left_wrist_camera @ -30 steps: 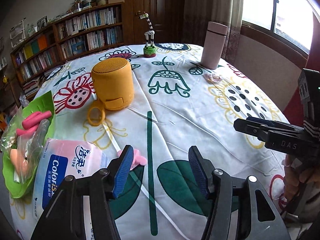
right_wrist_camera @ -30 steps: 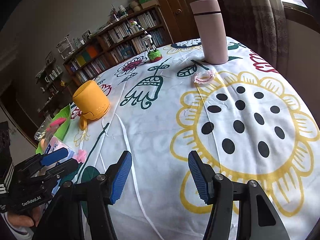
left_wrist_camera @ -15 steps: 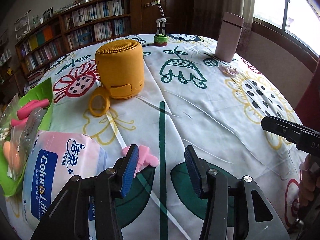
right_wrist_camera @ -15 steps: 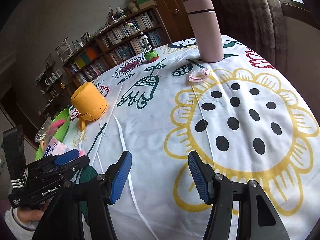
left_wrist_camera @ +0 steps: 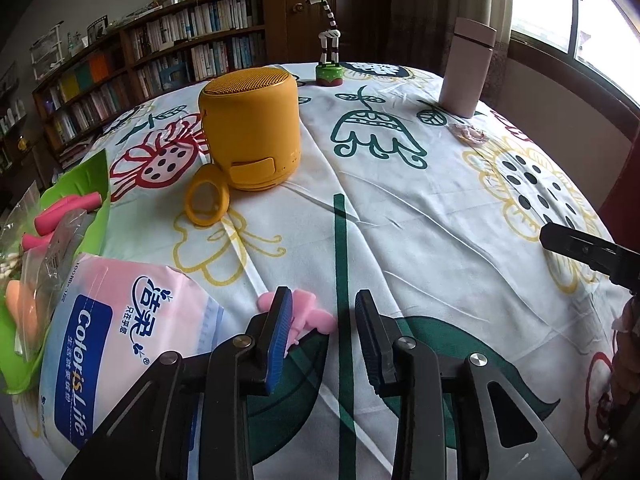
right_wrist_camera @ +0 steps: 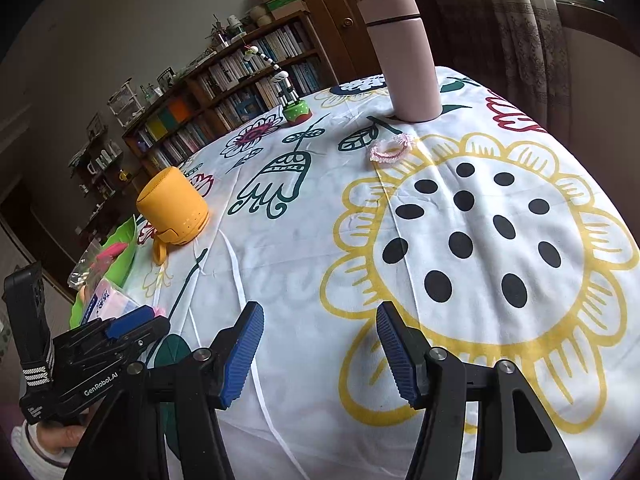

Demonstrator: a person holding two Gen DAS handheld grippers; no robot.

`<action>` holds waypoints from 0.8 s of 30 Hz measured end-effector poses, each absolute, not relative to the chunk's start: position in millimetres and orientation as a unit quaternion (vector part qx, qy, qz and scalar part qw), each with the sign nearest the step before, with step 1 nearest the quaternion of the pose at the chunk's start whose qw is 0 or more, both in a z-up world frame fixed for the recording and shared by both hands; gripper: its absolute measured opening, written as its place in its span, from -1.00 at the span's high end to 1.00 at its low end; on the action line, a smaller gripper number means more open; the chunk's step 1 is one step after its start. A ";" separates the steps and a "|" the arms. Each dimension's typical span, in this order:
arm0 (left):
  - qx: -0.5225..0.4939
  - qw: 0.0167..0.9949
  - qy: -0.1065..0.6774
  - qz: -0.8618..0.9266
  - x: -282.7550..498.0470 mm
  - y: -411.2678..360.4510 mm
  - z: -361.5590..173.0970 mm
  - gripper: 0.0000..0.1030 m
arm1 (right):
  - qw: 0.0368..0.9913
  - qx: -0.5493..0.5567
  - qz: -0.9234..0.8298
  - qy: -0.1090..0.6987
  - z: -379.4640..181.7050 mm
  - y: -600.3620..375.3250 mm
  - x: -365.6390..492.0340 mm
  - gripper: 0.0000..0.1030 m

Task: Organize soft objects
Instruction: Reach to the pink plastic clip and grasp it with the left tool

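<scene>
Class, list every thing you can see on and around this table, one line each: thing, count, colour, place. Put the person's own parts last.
speaker: 1, yellow, left-centre of table, loop strap at its base
flask: 1, pale pink, upright at far edge
giraffe toy: 1, striped on green base, far edge
hair tie: 1, pink, in front of the flask
tissue pack: 1, pink and blue, near left
soft toy: 1, pink, beside the tissue pack
tray: 1, green, left edge, holding pink pieces and a clear bag
tablecloth: 1, white with flower prints
bookshelf: 1, brown, behind the table
left hand-held gripper: 1, black with blue pads, open by the soft toy
right hand-held gripper: 1, same colours, open over bare cloth
</scene>
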State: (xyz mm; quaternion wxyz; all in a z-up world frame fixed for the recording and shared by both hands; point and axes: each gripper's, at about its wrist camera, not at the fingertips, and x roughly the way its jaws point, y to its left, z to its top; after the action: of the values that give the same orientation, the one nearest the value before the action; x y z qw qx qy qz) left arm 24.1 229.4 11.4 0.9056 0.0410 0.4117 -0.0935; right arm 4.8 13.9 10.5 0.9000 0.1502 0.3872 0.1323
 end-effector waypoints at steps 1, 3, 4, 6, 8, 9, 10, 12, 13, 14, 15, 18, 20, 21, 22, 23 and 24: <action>0.039 0.906 0.412 -0.094 21.6 228.8 11.8 0.32 | 0.900 0.151 0.132 0.387 10.3 13.8 4.9 -0.21; 0.033 0.904 0.414 -0.101 17.8 228.9 14.0 0.32 | 0.899 0.153 0.131 0.388 9.1 13.2 5.3 -0.21; 0.021 0.901 0.419 -0.112 17.0 230.3 14.7 0.32 | 0.899 0.153 0.130 0.389 8.4 12.9 5.5 -0.21; -0.010 0.892 0.431 -0.135 15.6 233.1 15.4 0.32 | 0.899 0.154 0.129 0.390 7.8 12.4 5.5 -0.21; -0.015 0.890 0.434 -0.139 13.0 231.6 13.8 0.32 | 0.899 0.154 0.129 0.389 7.9 12.2 5.5 -0.21; -0.003 0.894 0.429 -0.129 11.3 230.1 13.9 0.32 | 0.899 0.154 0.129 0.388 8.1 12.2 5.3 -0.21; 0.013 0.900 0.421 -0.114 9.5 228.0 14.8 0.32 | 0.900 0.154 0.129 0.388 8.1 12.0 5.2 -0.21; 0.045 0.905 0.413 -0.086 7.1 226.3 16.1 0.32 | 0.899 0.156 0.129 0.387 8.1 11.1 5.4 -0.21; 0.060 0.904 0.416 -0.072 6.6 226.4 15.5 0.32 | 0.899 0.157 0.129 0.387 7.7 11.0 5.6 -0.21; 0.066 0.903 0.419 -0.067 5.7 227.1 14.8 0.31 | 0.899 0.157 0.129 0.387 7.4 10.8 5.9 -0.21; 0.064 0.901 0.423 -0.067 4.6 228.6 13.9 0.31 | 0.899 0.158 0.129 0.388 7.1 10.6 6.1 -0.21; 0.064 0.901 0.425 -0.057 0.4 231.3 10.5 0.31 | 0.898 0.160 0.129 0.389 6.8 10.8 5.0 -0.21; 0.058 0.903 0.423 -0.055 2.8 233.2 10.1 0.31 | 0.898 0.161 0.129 0.388 7.2 10.8 4.5 -0.21; 0.051 0.903 0.423 -0.055 5.0 234.1 10.8 0.31 | 0.899 0.161 0.128 0.386 7.7 10.7 3.5 -0.21; 0.045 0.904 0.422 -0.053 7.1 234.8 11.4 0.31 | 0.900 0.161 0.128 0.384 8.5 10.5 3.0 -0.21; 0.043 0.905 0.421 -0.051 9.4 234.9 11.7 0.31 | 0.901 0.161 0.128 0.383 9.1 10.4 2.6 -0.21; 0.043 0.906 0.419 -0.051 11.8 234.9 11.3 0.31 | 0.901 0.161 0.128 0.381 9.4 10.1 2.3 -0.21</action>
State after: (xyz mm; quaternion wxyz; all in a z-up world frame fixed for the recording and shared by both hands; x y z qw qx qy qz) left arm 11.8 234.9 11.3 0.9057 0.0430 0.4186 -0.0509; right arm 2.3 10.1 9.4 0.9012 0.1613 0.3815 0.1277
